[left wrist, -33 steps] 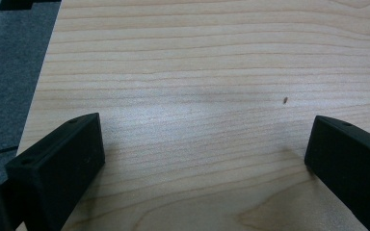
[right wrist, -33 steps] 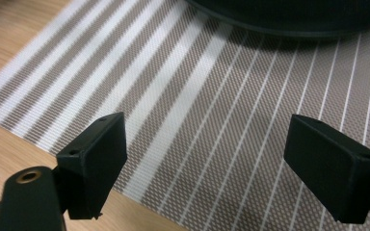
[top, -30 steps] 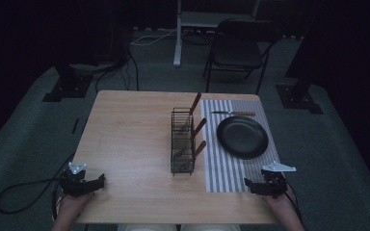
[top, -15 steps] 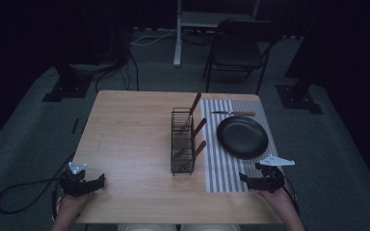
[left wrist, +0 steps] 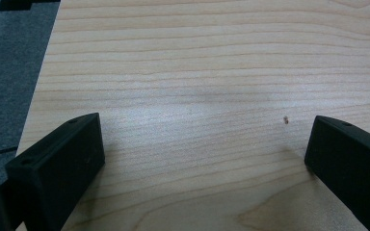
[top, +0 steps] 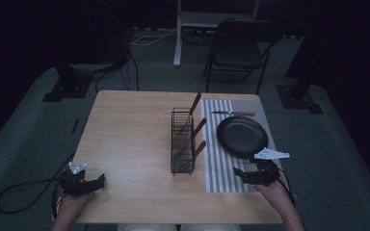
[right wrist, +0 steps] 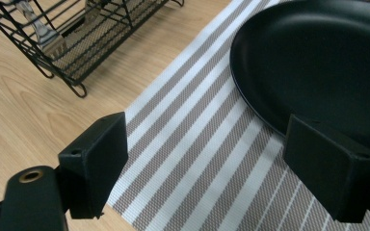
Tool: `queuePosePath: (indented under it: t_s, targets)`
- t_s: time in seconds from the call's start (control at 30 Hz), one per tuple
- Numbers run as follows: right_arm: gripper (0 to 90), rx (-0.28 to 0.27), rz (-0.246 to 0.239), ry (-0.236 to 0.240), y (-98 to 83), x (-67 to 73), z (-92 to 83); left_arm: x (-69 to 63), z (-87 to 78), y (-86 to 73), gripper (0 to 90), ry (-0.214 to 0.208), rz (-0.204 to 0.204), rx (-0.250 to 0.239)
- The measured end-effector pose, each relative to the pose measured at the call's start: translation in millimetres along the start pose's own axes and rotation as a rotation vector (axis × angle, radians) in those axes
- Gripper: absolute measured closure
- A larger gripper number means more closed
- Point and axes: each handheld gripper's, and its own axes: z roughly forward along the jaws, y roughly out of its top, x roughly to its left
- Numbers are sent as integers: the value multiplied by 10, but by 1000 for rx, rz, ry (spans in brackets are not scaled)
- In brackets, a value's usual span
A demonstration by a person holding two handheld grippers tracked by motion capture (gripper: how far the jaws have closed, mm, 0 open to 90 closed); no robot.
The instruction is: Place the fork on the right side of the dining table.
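The right gripper [right wrist: 207, 159], jaws wide apart, hangs over the striped mat [right wrist: 207, 144]; the black plate [right wrist: 318, 62] seems just ahead, near the table's right edge.

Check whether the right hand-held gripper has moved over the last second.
Yes. The right hand-held gripper has shifted left along the table's near edge, from beyond the striped mat's right edge to over its near end, jaws open.
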Motion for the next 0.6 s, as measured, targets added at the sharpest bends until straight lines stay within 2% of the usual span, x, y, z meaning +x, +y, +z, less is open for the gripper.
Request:
queuePosePath:
  t_s: [0.3,0.6]
  targets:
    - [180,-12,-25,24,118,40,51,0,0,0,6,0,0,0]
    - [185,-39,-54,41,396,75,98,0,0,0,6,0,0,0]
